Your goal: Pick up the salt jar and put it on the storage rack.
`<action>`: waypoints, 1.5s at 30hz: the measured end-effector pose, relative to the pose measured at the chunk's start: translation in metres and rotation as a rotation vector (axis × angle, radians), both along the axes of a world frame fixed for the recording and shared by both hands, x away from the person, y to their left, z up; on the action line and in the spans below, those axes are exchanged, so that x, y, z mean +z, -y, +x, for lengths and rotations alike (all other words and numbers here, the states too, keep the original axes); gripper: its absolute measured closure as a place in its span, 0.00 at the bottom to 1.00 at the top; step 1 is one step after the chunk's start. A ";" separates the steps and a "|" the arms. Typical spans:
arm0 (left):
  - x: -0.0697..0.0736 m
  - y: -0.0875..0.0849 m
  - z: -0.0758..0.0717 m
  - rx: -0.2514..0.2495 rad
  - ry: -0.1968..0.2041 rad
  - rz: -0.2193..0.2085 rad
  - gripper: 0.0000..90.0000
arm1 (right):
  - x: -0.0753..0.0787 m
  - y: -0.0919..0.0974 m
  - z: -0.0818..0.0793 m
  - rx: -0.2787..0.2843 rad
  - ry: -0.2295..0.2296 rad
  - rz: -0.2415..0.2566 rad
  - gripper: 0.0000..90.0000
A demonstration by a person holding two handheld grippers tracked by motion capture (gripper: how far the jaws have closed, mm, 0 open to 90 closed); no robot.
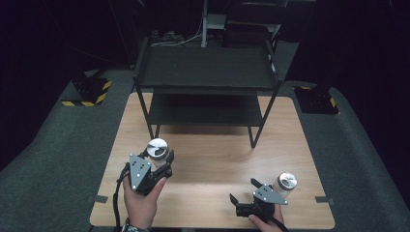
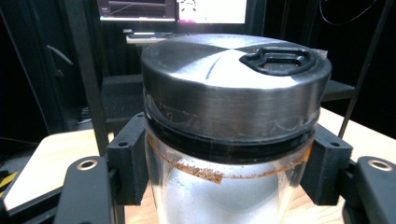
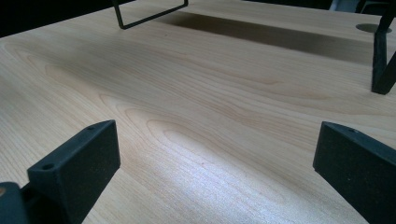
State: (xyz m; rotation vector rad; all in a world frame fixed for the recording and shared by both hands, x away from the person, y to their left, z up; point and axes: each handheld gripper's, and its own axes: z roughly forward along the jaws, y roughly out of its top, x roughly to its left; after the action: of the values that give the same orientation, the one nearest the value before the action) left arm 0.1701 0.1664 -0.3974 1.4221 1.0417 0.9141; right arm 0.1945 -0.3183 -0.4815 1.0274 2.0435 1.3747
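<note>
Looking down from the high view first: the left tongs [image 1: 162,162] sit at about eight o'clock on the wooden bench [image 1: 217,159], clamped round a clear jar [image 1: 157,151] with a brushed metal lid. Over at five o'clock the right tongs [image 1: 241,193] lie low, pointing toward ten o'clock, and a second jar [image 1: 285,182] stands just beside that hand, at its three o'clock, apart from the jaws. A black two-tier shelf rack [image 1: 205,82] stands at twelve o'clock, both tiers bare.

On to the left gripper view: the jar [image 2: 224,186] sits square between the jaws, the pads [image 2: 128,158] pressing the glass just under the lid [image 2: 233,88]. A band of reddish-brown residue rings the inside wall. The lid has a black pour tab [image 2: 276,59] at its two o'clock.

Now the right gripper view: jaws spread wide, nothing between them, just pale wood grain of the bench [image 3: 196,102] and a rack leg [image 3: 383,60] at two o'clock.

My read on handling: glass and smooth, so rigid, slippery and breakable; it looks nearly empty, so probably light. Gripping the straight wall below the lid seems safest, since the lid's rim would stop a downward slip.
</note>
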 end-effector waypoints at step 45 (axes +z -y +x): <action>0.097 0.024 0.048 -0.046 0.107 -0.020 0.35 | 0.000 0.002 0.001 0.006 -0.003 0.008 0.00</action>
State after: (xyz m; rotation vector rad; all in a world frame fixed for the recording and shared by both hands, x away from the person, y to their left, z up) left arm 0.2176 0.1424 -0.2999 1.3600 0.9321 0.9341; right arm 0.1952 -0.3201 -0.4818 1.0282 2.0459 1.3861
